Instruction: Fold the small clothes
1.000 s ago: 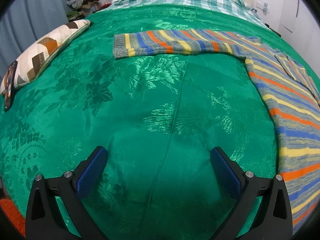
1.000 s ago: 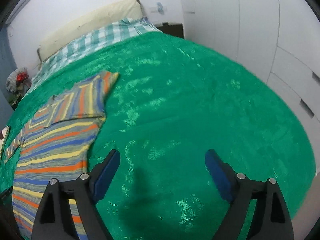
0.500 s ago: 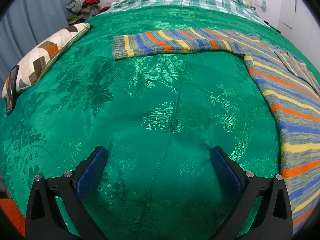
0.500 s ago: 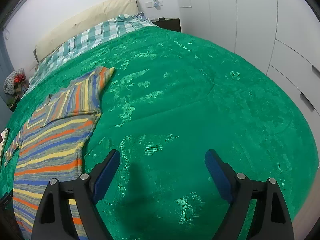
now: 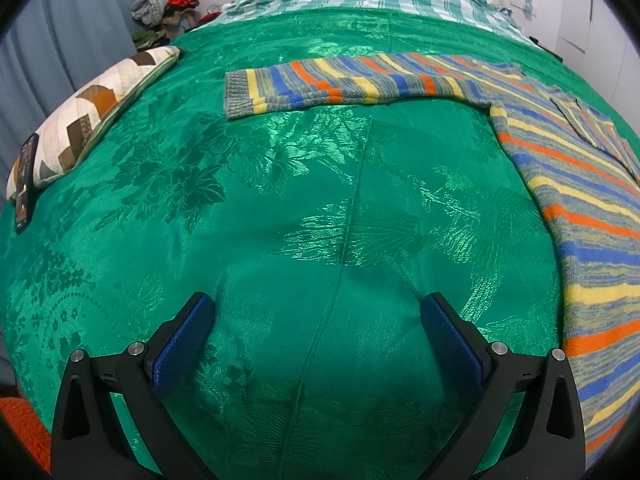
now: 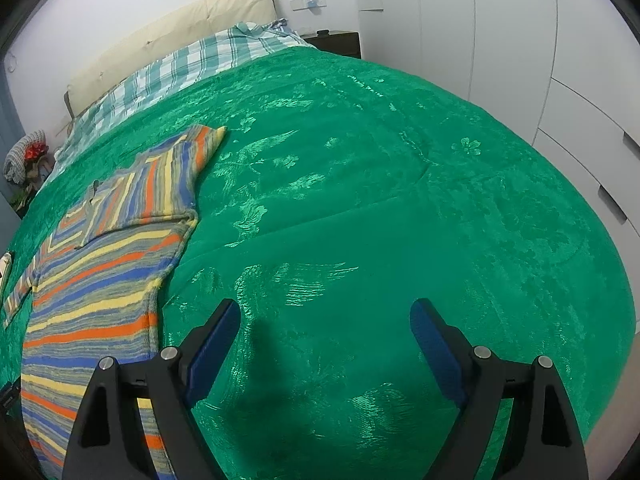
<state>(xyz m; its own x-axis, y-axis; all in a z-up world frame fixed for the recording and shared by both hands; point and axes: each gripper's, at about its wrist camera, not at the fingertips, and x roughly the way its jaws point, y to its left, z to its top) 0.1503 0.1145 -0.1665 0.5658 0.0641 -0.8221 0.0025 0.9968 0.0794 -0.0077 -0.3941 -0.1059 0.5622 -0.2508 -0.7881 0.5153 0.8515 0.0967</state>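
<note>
Sweater, striped knit, one item: we log it lying flat on the green bedspread, at 2 o'clock from our left gripper and 9 o'clock from our right gripper. One sleeve lies stretched out; the other looks already folded across the chest. Both grippers stand wide and empty. We judge the folding barely begun.

Bedroom, bed, headboard, wardrobe
</note>
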